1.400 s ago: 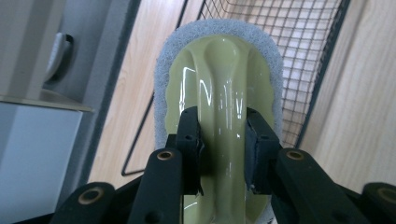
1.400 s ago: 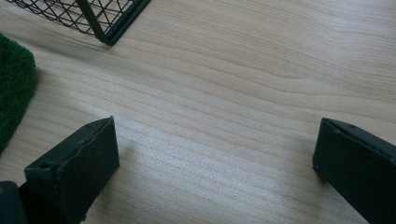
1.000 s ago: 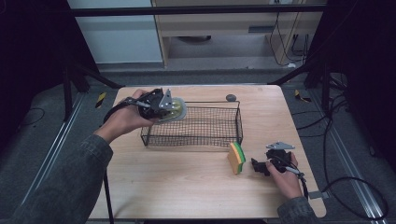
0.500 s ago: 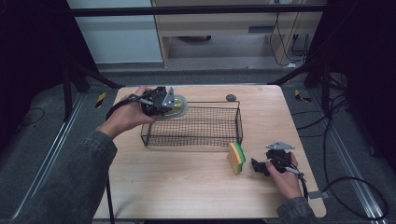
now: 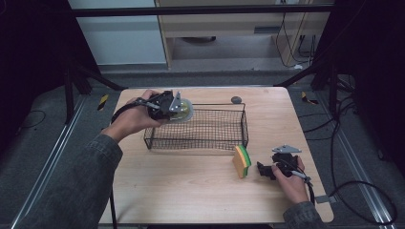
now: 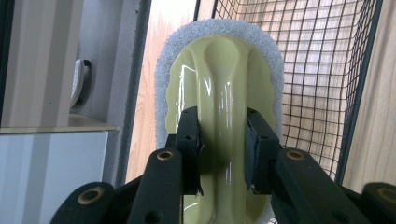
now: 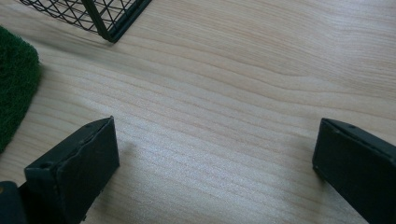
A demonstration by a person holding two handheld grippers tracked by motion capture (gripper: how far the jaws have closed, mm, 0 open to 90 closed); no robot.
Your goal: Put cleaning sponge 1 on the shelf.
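Note:
A pale yellow-green scrubber [image 5: 185,110] with a white pad rim hangs over the left end of the black wire basket [image 5: 196,141]. My left gripper [image 5: 175,108] is shut on it. In the left gripper view the pads [image 6: 189,140] clamp the scrubber's raised handle [image 6: 219,70], with the basket mesh [image 6: 317,70] to the right. A yellow and green sponge [image 5: 242,161] stands on edge in front of the basket's right end. My right gripper [image 5: 263,170] rests on the table just right of the sponge. It is open over bare wood [image 7: 215,154], with the sponge's green face [image 7: 14,88] at the left.
A small dark round object [image 5: 235,99] lies at the table's back edge behind the basket. The basket's corner [image 7: 107,18] is near the top left of the right gripper view. Yellow-black pieces [image 5: 103,101] lie on the floor beside the table.
The left gripper with the scrubber has shifted slightly to the right over the basket's left end. The right gripper and the sponge have stayed put.

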